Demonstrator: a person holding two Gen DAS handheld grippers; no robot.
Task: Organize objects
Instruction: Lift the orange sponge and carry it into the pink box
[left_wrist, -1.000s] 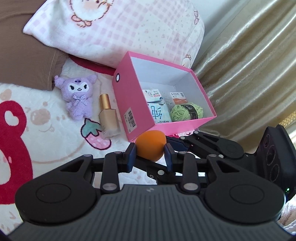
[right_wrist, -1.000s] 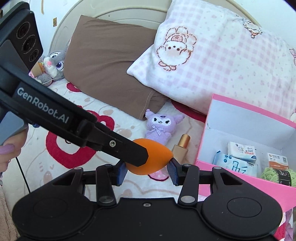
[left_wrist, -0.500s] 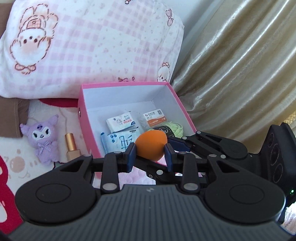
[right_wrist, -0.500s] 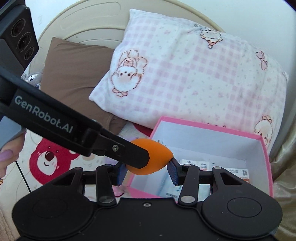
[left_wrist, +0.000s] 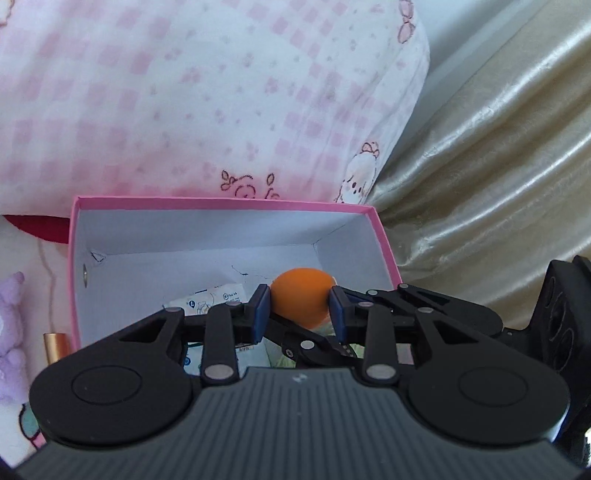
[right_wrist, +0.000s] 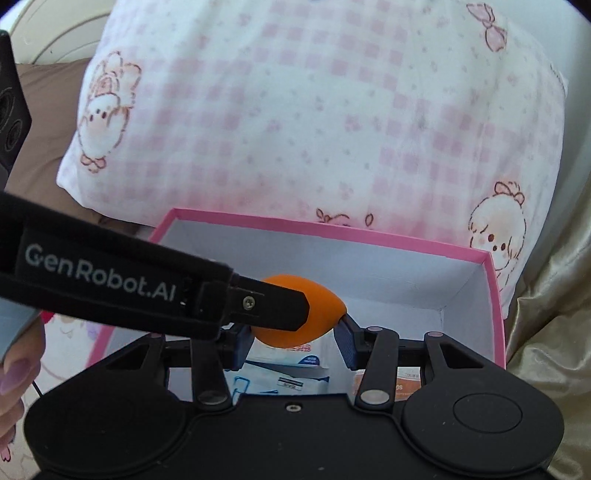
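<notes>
Carried from beside the pink box (left_wrist: 384, 243) to above its open inside, the orange sponge (left_wrist: 301, 299) is clamped from both sides: L gripper (left_wrist: 299, 312) and R gripper (right_wrist: 293, 343) each clenched on it. Sachets (right_wrist: 288, 369) lie below in the box. Box is set at the bed's head end, touching a checked pillow (left_wrist: 207, 96); purple plush (left_wrist: 9, 317) just beside.

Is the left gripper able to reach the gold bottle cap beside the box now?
Probably not as it stands. The left gripper is shut on the orange sponge, which the right gripper grips too, above the pink box. The cap lies outside the box's wall.
</notes>
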